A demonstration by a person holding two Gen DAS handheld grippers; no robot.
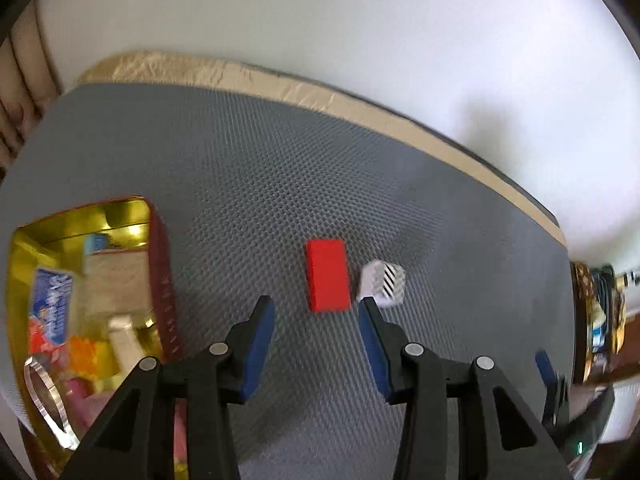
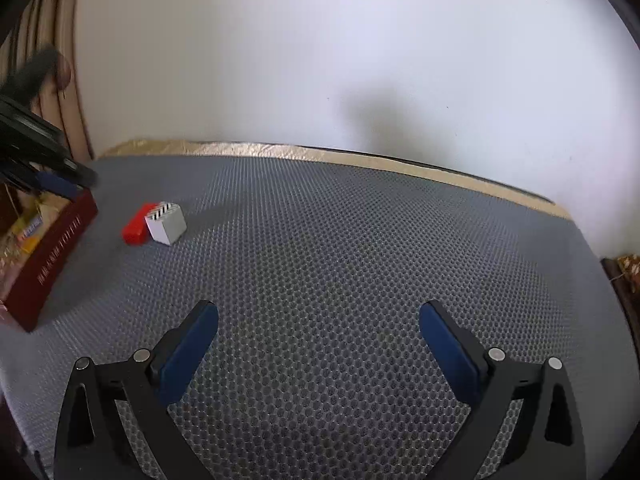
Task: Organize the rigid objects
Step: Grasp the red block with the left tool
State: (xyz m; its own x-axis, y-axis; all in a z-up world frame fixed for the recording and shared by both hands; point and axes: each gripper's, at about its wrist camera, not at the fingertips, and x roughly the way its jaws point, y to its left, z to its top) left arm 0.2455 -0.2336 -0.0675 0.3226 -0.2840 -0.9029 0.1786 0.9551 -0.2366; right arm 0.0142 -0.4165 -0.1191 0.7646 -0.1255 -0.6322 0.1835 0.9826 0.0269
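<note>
A red block (image 1: 326, 276) lies flat on the grey mat, with a white block with black stripes (image 1: 384, 284) touching its right side. My left gripper (image 1: 315, 302) is open just short of the red block, and its pads touch nothing. At the left stands an open red tin (image 1: 162, 280) with a gold inside, holding several small items. In the right wrist view my right gripper (image 2: 319, 306) is wide open over bare mat with nothing between its fingers. The red block (image 2: 134, 228), the white block (image 2: 166, 224) and the tin (image 2: 60, 240) lie far off at its left.
A grey honeycomb mat (image 2: 340, 240) covers the table, with a beige cloth edge (image 1: 360, 108) and a white wall behind it. A patterned round container (image 1: 596, 320) stands off the mat's right end. A blue pad (image 1: 546, 366) of the right gripper shows at lower right.
</note>
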